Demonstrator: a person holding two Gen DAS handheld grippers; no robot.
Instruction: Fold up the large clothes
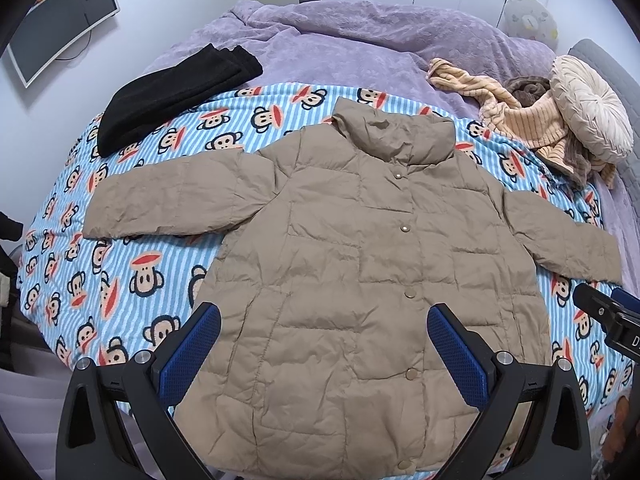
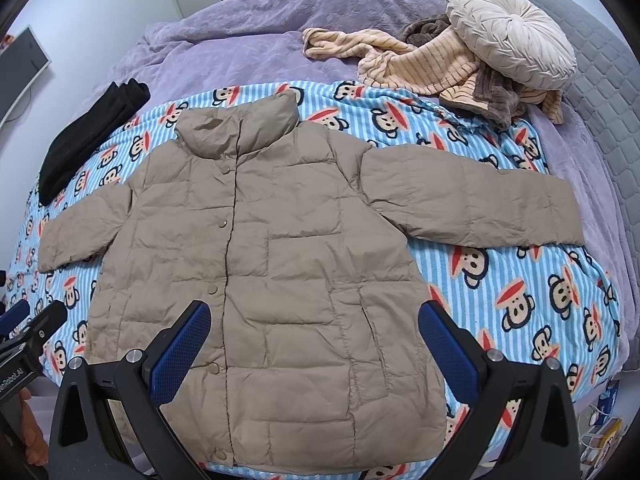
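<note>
Jacket (image 1: 352,280), tan and quilted, lies front-up and spread flat on the monkey-print blanket (image 1: 120,280) of the bed, its hem hidden behind the left claw (image 1: 324,332) and right claw (image 2: 314,330), both gaping wide and empty above it.

A monkey-print blanket (image 1: 132,272) covers the bed; black folded cloth (image 1: 168,96) at ten o'clock, round cream cushion (image 2: 512,40) at one o'clock

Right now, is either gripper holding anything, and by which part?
Nothing is held. The left gripper and right gripper are both open above the jacket, which lies spread flat on the blanket.
</note>
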